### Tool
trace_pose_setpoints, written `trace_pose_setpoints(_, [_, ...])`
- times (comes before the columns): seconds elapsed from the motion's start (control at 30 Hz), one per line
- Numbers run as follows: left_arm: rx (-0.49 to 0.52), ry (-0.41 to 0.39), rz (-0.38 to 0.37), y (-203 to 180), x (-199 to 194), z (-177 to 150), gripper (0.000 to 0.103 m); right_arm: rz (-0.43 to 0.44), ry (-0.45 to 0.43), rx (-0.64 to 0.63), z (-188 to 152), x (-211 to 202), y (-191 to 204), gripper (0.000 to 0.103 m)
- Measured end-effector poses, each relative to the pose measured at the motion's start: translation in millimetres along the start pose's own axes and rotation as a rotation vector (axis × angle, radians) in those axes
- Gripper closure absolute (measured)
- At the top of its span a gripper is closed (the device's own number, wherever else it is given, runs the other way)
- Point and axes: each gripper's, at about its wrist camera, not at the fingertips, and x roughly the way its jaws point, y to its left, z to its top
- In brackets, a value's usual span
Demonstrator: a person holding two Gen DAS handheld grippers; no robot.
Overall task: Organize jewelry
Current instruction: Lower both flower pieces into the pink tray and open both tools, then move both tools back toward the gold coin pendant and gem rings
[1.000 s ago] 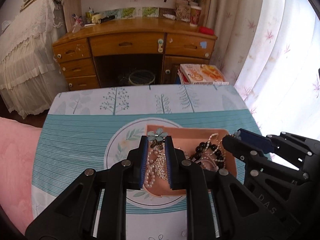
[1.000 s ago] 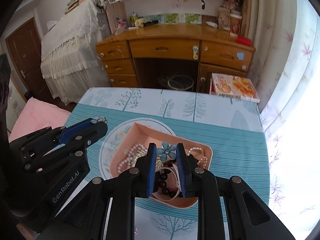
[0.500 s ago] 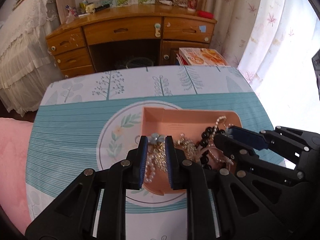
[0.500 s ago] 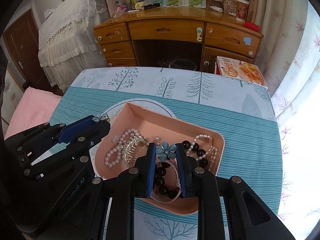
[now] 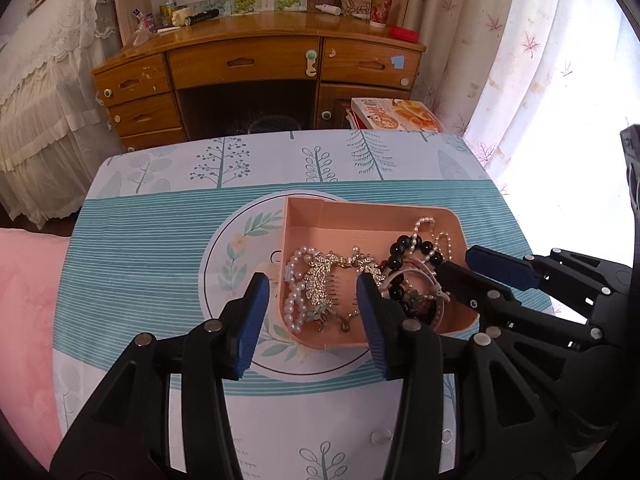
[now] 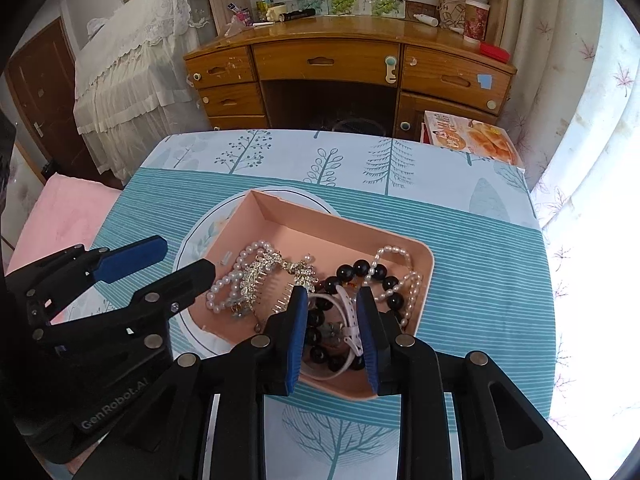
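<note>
Behind everything stands a wooden desk [image 5: 256, 64] with drawers, and closer in is a table with a blue tree tablecloth [image 5: 132, 248]. On the cloth sits a pink tray [image 5: 360, 220] full of jewelry.

Half a second ago each gripper was pinching a little blue flower piece. Now both have let go. The left gripper [image 5: 312, 312] is spread wide, with nothing between its blue fingers [image 5: 250, 320]. The right gripper [image 6: 332, 328] has also opened, but not as far, and it holds nothing either. A second ago the flowers were held up above the tray; now they seem to be down in the pile. One bluish bit may show low between the left fingers, but it is too small to be sure.

Between the left fingers, just past their tips, lie a sparkly gold comb [image 5: 320, 280] and a string of white pearls [image 5: 294, 288]. Between the right fingers lie big black beads [image 6: 320, 328] and a white band [image 6: 348, 312]. More small pearls [image 6: 404, 280] lie just to the right of the right fingers.

So the two flower pieces look put away. I think this drop step is done, and the grippers can lift away. I see no other loose jewelry on the cloth.
</note>
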Motion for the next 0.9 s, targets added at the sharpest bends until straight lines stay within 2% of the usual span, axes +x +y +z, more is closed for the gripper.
trace_pose_setpoints(0.53, [-0.065, -0.106, 0.034, 7, -103, -40, 0.061, 0.039, -0.127, -0.024, -52, -100, 30, 0.078])
trace_pose_setpoints(0.9, [-0.114, -0.145, 0.050, 15, -149, -84, 0.061, 0.055, -0.192, -0.038, -97, -165, 45, 0.078])
